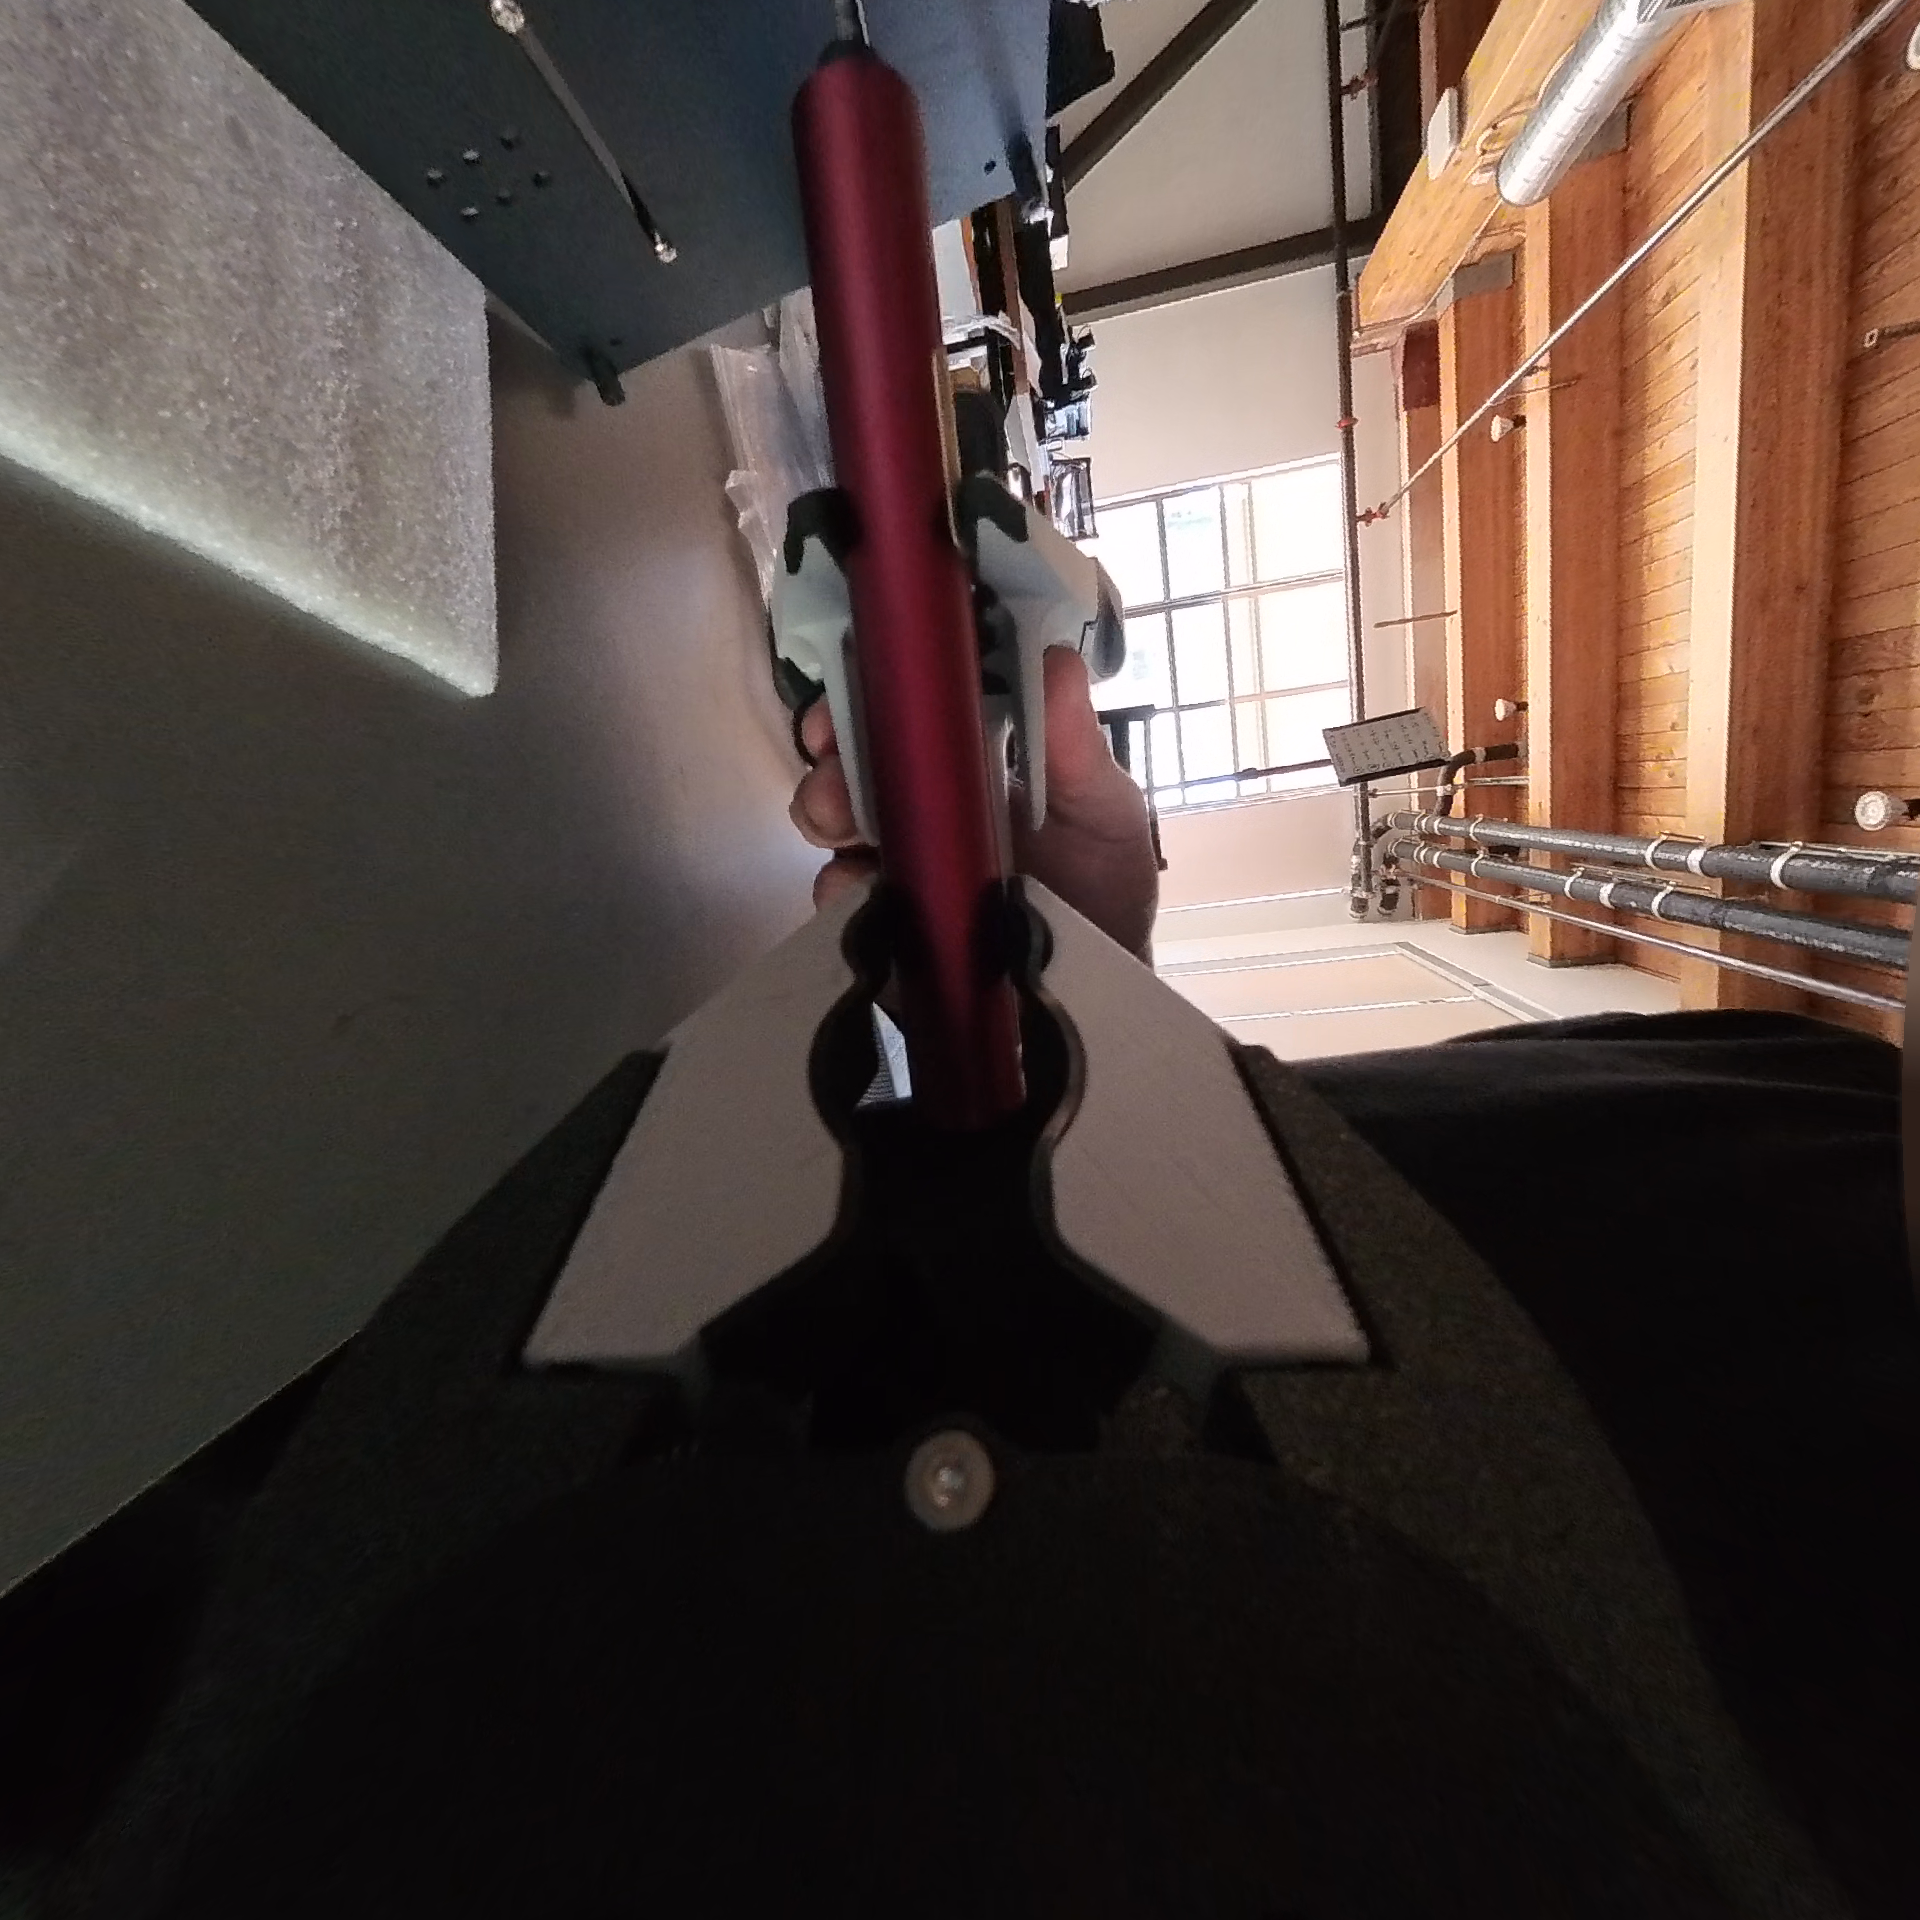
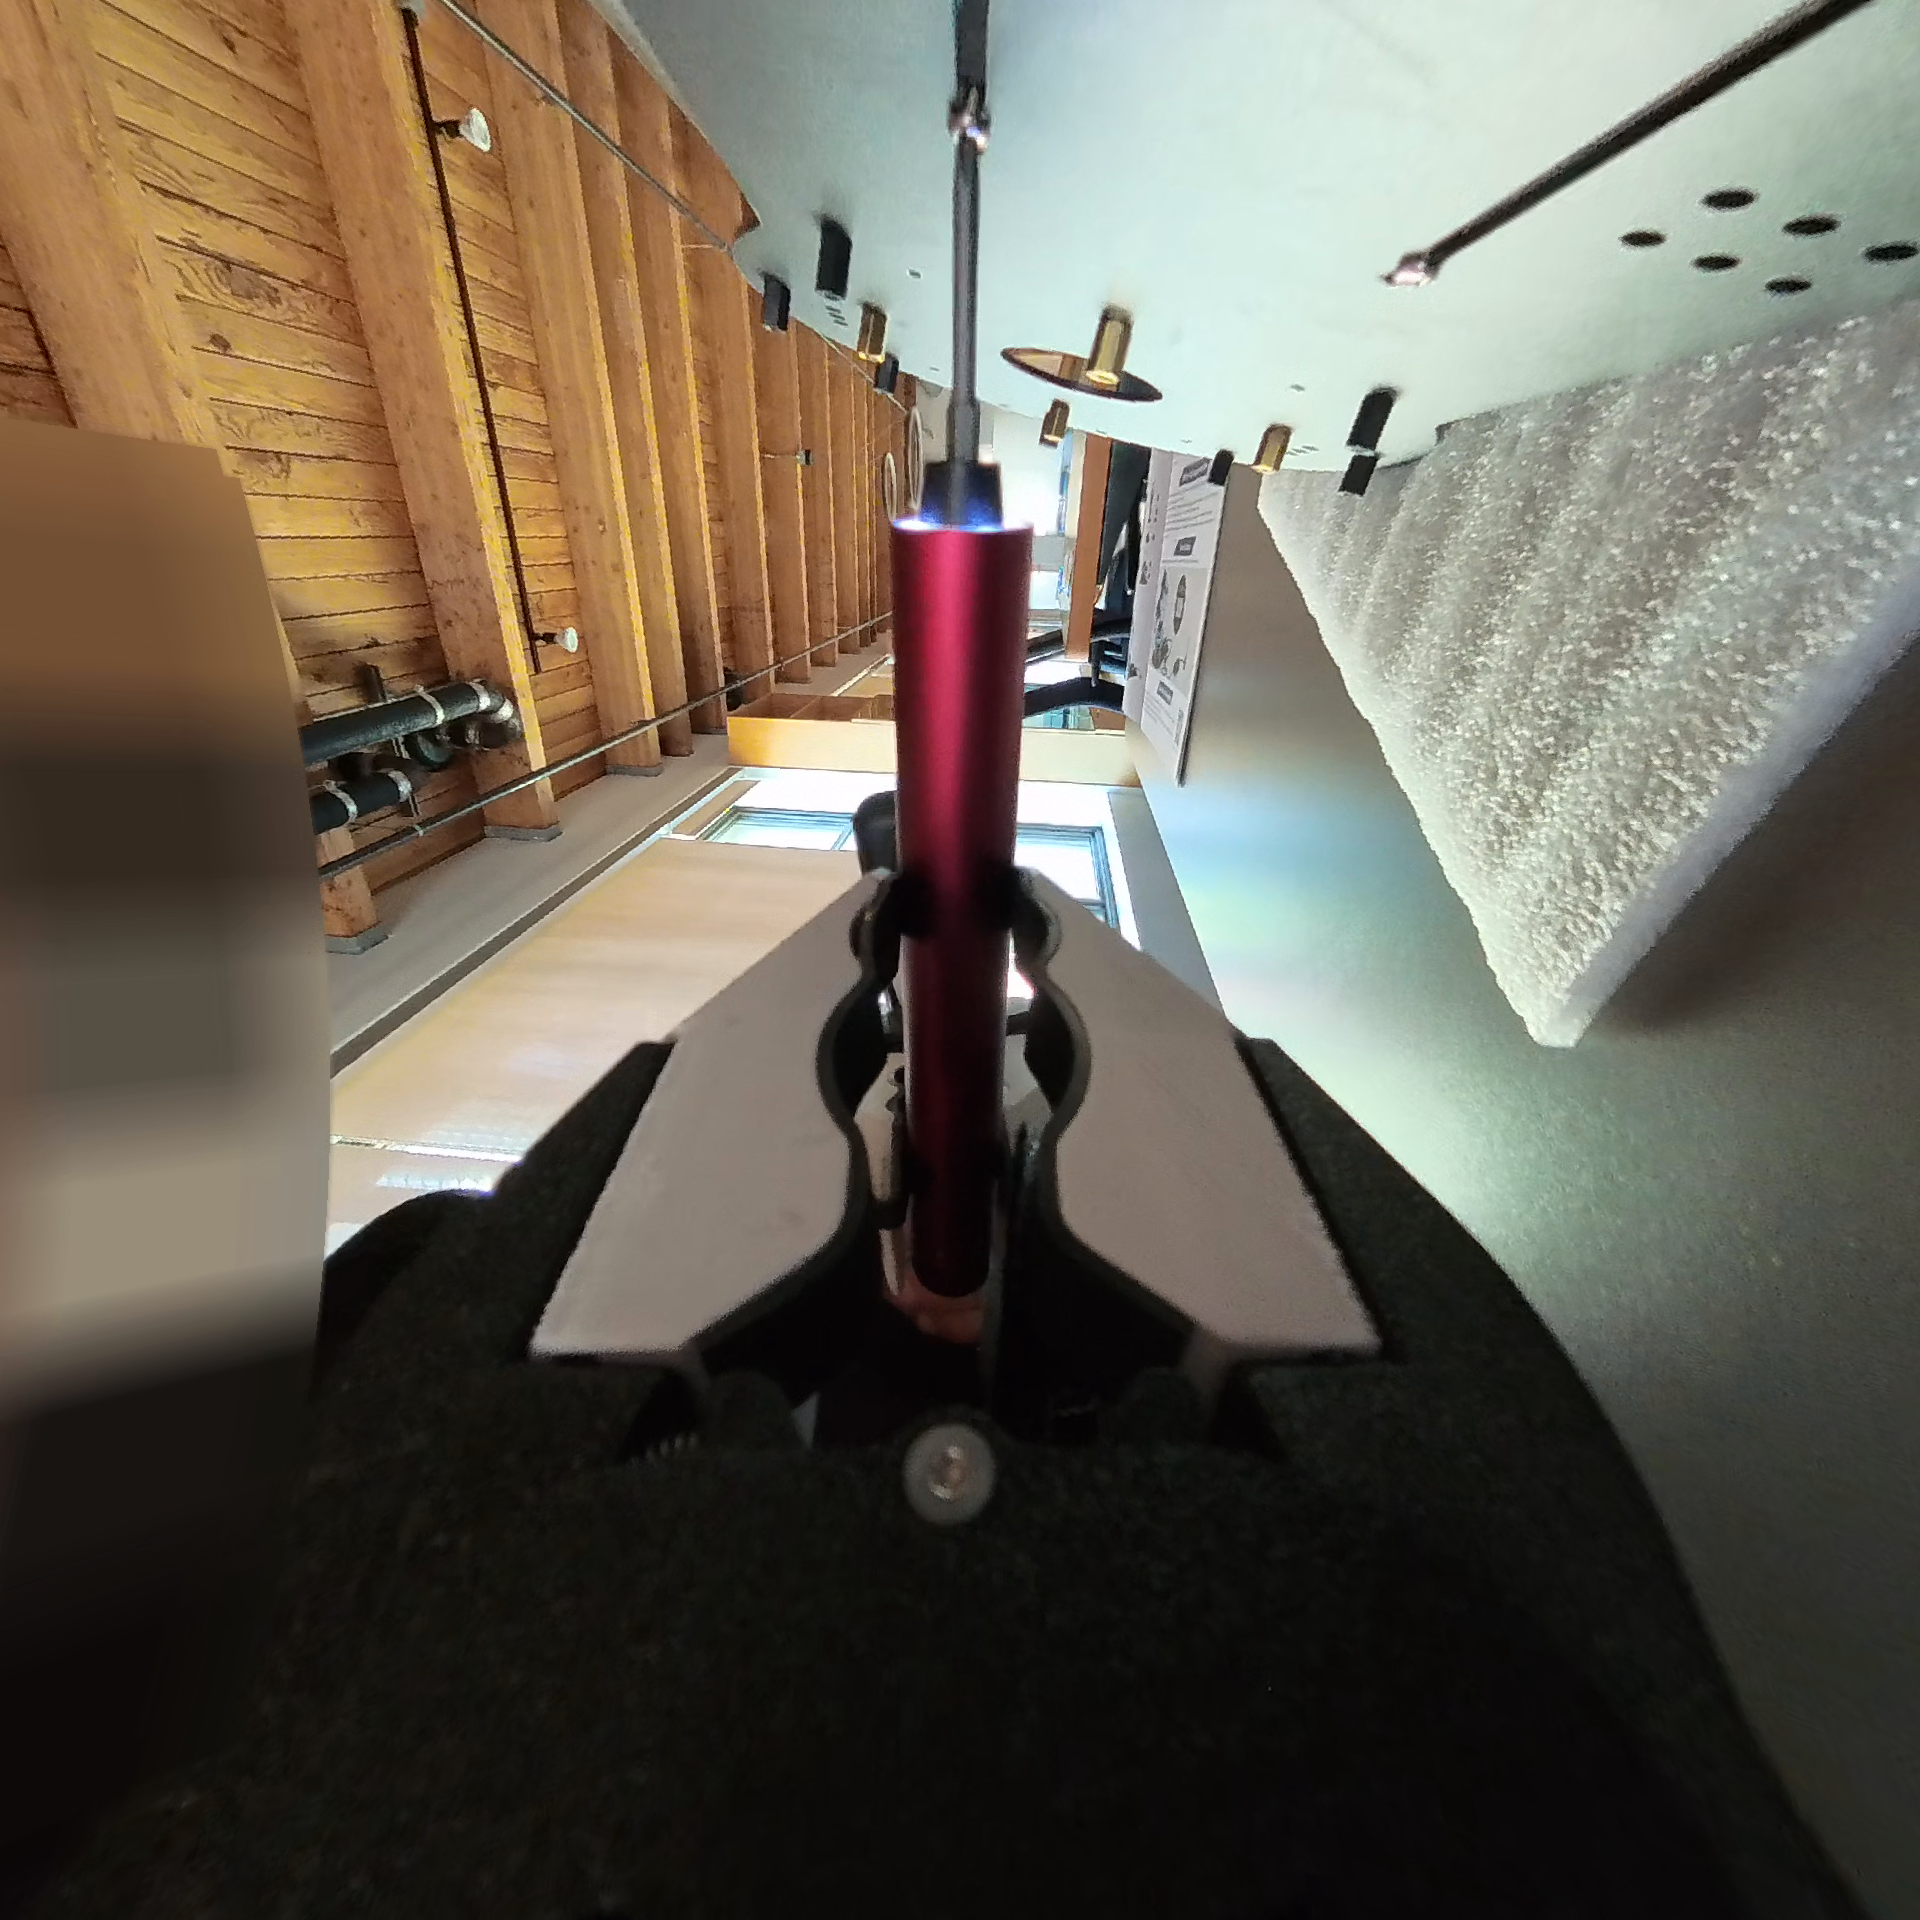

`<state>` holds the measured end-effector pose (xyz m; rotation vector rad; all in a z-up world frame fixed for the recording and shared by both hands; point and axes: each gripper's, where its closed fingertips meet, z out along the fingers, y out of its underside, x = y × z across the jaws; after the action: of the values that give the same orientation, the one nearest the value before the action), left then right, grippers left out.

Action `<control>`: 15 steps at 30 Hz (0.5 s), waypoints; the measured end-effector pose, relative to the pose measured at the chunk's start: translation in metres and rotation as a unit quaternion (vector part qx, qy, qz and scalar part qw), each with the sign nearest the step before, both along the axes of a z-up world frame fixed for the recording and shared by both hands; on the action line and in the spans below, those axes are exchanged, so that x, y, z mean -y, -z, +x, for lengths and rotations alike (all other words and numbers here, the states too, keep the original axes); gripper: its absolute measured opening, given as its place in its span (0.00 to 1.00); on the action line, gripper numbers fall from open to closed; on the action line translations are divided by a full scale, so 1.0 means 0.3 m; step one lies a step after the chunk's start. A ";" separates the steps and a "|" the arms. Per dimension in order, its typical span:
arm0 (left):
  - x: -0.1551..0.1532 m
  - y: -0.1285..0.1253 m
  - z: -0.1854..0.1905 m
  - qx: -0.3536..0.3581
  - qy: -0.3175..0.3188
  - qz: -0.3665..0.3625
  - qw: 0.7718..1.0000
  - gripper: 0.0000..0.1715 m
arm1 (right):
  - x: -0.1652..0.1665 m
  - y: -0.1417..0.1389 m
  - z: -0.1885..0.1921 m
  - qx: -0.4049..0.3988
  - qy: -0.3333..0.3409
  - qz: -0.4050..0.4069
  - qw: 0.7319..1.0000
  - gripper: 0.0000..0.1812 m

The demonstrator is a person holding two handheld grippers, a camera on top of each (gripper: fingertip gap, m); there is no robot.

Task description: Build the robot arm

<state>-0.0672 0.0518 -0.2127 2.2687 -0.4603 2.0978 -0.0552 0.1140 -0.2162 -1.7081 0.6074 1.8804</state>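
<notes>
A red metal screwdriver [image 1: 894, 520] runs straight out from both grippers. My left gripper [image 1: 940, 925] is shut on its rear end. My right gripper [image 1: 904, 535], held by a hand [image 1: 1091, 790], shows farther along in the left wrist view, shut on the same handle. In the right wrist view my right gripper [image 2: 956, 894] clamps the screwdriver [image 2: 961, 727]. Its thin bit [image 2: 968, 312] reaches a small screw [image 2: 971, 114] on a pale metal panel [image 2: 1351, 156]. The panel looks dark blue-grey in the left wrist view [image 1: 623, 156].
A white foam block [image 1: 239, 343] lies beside the panel, and shows in the right wrist view [image 2: 1610, 623]. Brass standoffs [image 2: 1107, 343] and small black posts [image 2: 1371, 416] stick out of the panel. Wooden walls [image 2: 312, 364] and pipes [image 1: 1662, 873] lie behind. Across from one pair of fingers to the other is roughly 6 cm.
</notes>
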 end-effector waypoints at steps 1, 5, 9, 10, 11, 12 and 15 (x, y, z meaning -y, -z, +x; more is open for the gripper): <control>-0.001 0.000 -0.002 0.000 -0.001 -0.001 1.000 0.11 | 0.000 0.000 -0.002 -0.001 -0.002 0.000 1.000 0.10; 0.000 0.004 0.001 0.004 0.004 -0.009 1.000 0.11 | -0.004 0.003 -0.003 0.012 -0.008 0.010 1.000 0.10; 0.007 0.007 0.007 0.011 0.008 -0.022 1.000 0.11 | -0.037 0.005 0.040 0.053 0.016 0.030 0.998 0.12; 0.006 0.007 0.006 0.011 0.008 -0.021 1.000 0.12 | -0.046 0.006 0.056 0.057 0.020 0.031 0.998 0.12; 0.004 0.007 0.004 0.010 0.008 -0.021 1.000 0.11 | -0.053 0.007 0.068 0.058 0.022 0.031 0.998 0.11; 0.002 0.008 0.003 0.008 0.008 -0.019 1.000 0.12 | -0.056 0.008 0.068 0.059 0.014 0.033 0.998 0.11; 0.002 0.012 0.000 0.004 0.014 -0.012 1.000 0.12 | -0.060 0.009 0.059 0.054 -0.009 0.035 0.998 0.11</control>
<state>-0.0672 0.0511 -0.2163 2.2298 -0.4618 2.0884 -0.0376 0.1319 -0.2189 -1.7623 0.4801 1.7856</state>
